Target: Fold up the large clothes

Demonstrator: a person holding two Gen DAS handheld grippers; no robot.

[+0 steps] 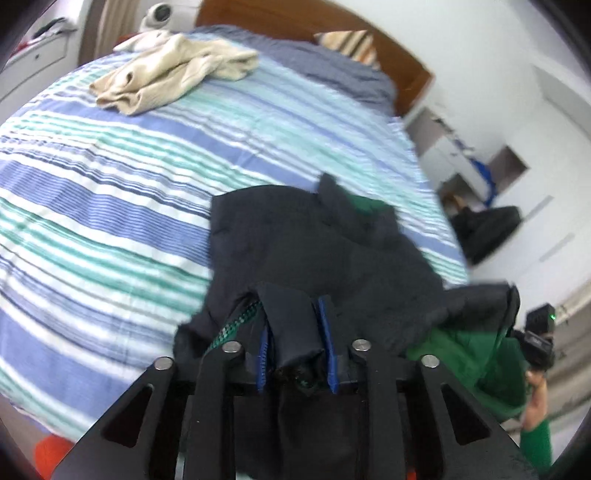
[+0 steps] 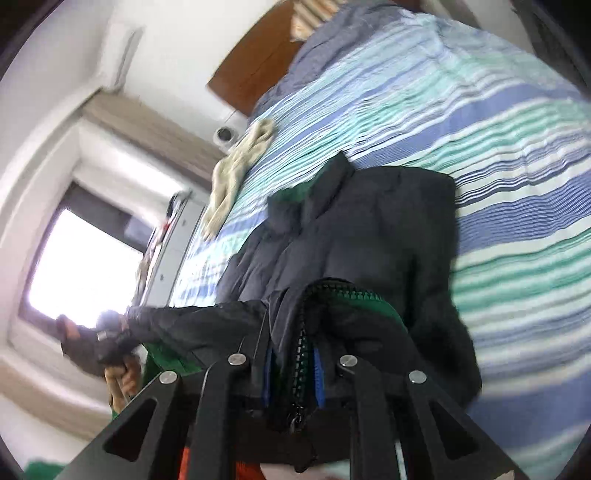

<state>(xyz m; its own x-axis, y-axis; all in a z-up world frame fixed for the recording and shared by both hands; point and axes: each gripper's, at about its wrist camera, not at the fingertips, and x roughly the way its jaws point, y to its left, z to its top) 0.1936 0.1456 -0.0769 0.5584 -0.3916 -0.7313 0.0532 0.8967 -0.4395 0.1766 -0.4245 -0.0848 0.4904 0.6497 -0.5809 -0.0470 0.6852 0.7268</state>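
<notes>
Both grippers are pinched onto the near edge of a dark jacket (image 1: 314,251) with a green lining, and the rest of it trails away across the striped bedspread (image 1: 110,177), collar end farthest from me. The left gripper (image 1: 297,354) has its blue-padded fingers (image 1: 327,347) drawn in around a thick fold of the dark cloth, with a green zipper (image 1: 240,317) running just beside them. The right gripper (image 2: 291,373) is likewise closed tight, and here the zipper teeth pass straight between its fingers. The near hem looks lifted off the bed between the two grips, the green lining sagging out underneath, so I judge this to be the start of a fold: the bottom edge is taken up and ready to be carried toward the collar. The next move, as I see it, calls for both hands to travel forward together and level, keeping the hem taut so the bulky cloth lands flat, not bunched. A crumpled cream garment (image 1: 173,70) lies well apart near the wooden headboard (image 1: 280,18), out of the way.
</notes>
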